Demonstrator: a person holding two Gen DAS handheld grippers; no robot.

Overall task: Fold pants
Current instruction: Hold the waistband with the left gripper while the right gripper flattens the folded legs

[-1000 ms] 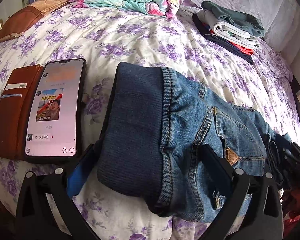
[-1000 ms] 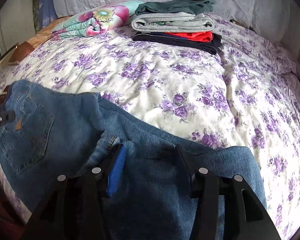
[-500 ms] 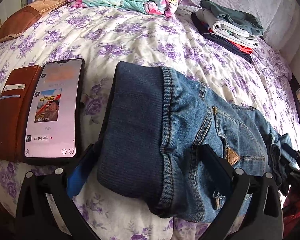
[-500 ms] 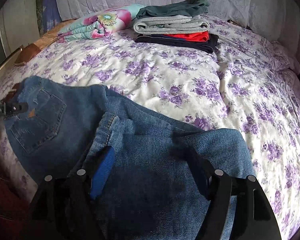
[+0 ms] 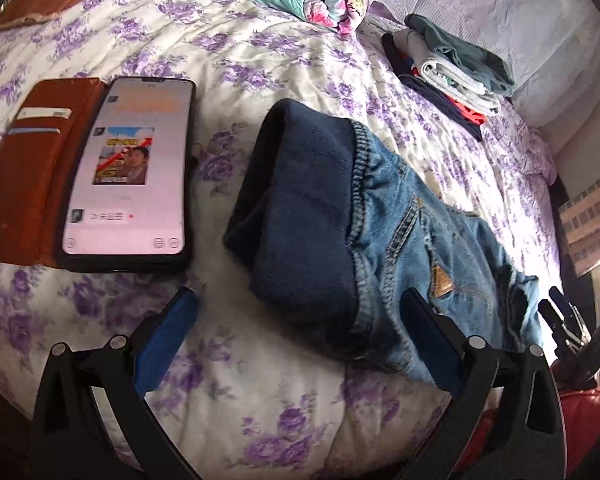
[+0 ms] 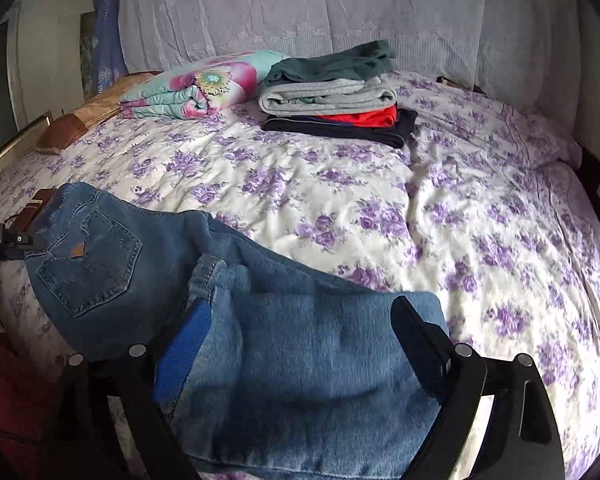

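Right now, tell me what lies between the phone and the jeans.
Only bare floral bedspread lies between the phone and the jeans, as the left wrist view shows.
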